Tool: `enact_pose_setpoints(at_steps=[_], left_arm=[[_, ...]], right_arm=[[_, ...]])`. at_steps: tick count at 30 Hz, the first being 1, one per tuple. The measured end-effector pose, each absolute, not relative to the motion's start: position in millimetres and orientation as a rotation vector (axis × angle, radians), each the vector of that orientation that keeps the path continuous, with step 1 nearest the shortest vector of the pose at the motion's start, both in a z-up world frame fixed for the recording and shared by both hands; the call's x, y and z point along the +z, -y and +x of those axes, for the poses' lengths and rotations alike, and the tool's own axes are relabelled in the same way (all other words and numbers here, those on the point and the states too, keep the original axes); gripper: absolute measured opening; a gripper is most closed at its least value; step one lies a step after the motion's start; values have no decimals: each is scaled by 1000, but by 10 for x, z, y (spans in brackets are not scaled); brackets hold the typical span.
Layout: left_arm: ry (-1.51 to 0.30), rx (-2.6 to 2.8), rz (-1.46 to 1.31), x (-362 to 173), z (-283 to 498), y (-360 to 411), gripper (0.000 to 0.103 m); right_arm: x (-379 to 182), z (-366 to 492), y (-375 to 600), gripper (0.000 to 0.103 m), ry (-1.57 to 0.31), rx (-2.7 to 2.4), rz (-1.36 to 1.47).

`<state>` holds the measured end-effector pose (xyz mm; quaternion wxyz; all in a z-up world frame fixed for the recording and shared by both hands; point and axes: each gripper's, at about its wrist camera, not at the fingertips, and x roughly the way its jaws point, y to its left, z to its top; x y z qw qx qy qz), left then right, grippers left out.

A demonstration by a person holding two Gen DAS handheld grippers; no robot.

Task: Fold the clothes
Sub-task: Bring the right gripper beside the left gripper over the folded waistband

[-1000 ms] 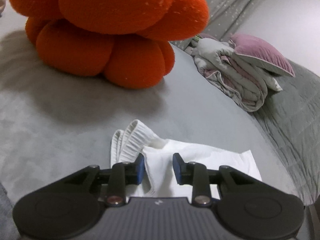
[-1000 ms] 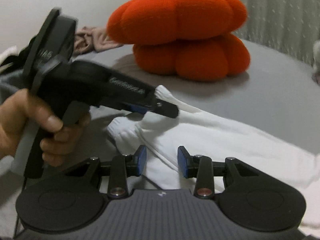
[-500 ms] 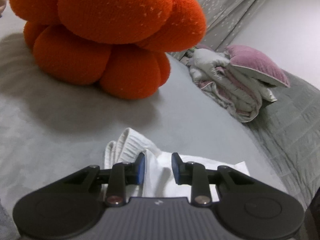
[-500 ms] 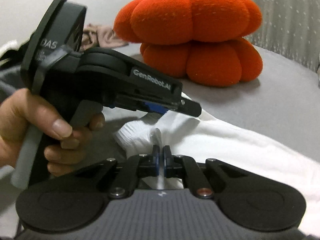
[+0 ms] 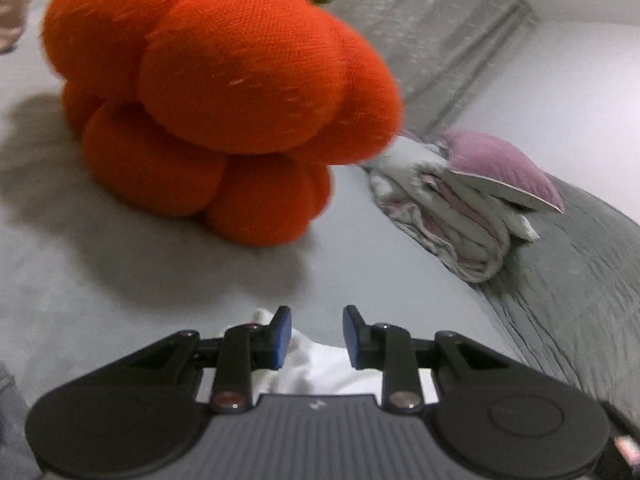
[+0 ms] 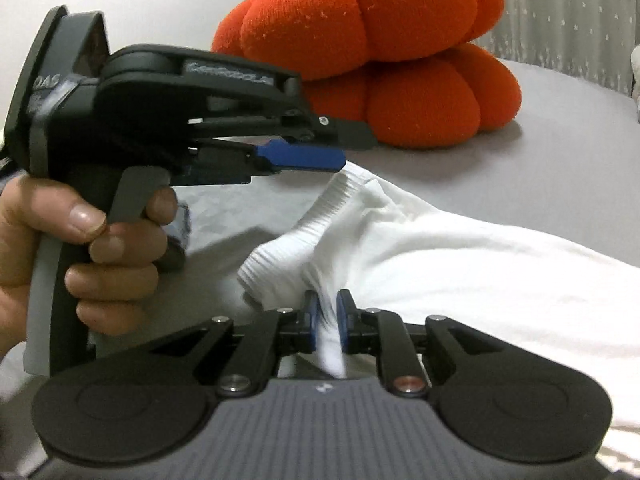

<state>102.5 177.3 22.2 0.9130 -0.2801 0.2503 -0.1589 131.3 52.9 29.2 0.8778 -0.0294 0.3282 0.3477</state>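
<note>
Right tongs (image 6: pixel 327 320) are pinching a fold of the white garment (image 6: pixel 460 264) on the bed (image 6: pixel 560 128); left tongs (image 5: pixel 313 336) hang wide open, gripping nothing, by the orange pumpkin cushion (image 5: pixel 224 92).

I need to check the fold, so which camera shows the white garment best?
The right wrist view: the white garment spreads across the grey bed, ribbed cuff visible, a fold pinched in the right gripper. The left wrist view shows only a small patch behind the open left gripper.

white garment (image 6: pixel 460 264) cut off right, cushion (image 5: pixel 224 92) blurred
</note>
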Motion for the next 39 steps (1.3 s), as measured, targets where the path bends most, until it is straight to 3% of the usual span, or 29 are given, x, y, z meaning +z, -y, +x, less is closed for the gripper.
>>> enact_pose_setpoints(at_steps=[6, 7, 9, 15, 22, 25, 26, 27, 35, 36, 38, 39], left_arm=[[-654, -380, -502, 47, 1162, -1504, 29], [-704, -359, -495, -41, 1209, -1481, 27], [-742, -336, -472, -83, 1227, -1458, 12], [-763, -311, -398, -43, 1195, -1409, 13], [-771, -320, -381, -44, 1174, -1414, 13], [-772, -330, -365, -22, 1150, -1414, 12], [-773, -333, -362, -18, 1144, -1417, 12], [-774, -336, -365, -19, 1143, -1424, 12], [-776, -340, -392, -54, 1070, -1495, 13], [-777, -340, -395, -55, 1069, -1495, 13], [-778, -339, -396, -55, 1063, -1495, 12], [-777, -338, -392, -55, 1051, -1493, 12]], right_arm=[[456, 1358, -280, 17, -653, 675, 50], [466, 1406, -217, 17, -661, 643, 57], [444, 1547, -37, 17, -704, 579, 99], [600, 1919, -5, 17, -721, 619, 122], [394, 2233, -558, 17, -900, 716, -137], [471, 2367, -557, 0, -930, 679, -126], [506, 2366, -545, 16, -915, 686, -111], [540, 2366, -532, 19, -901, 693, -95], [489, 2182, -663, 20, -882, 750, -265], [497, 2157, -661, 22, -876, 757, -275], [498, 2106, -699, 37, -850, 781, -346], [498, 2081, -718, 37, -838, 793, -380]])
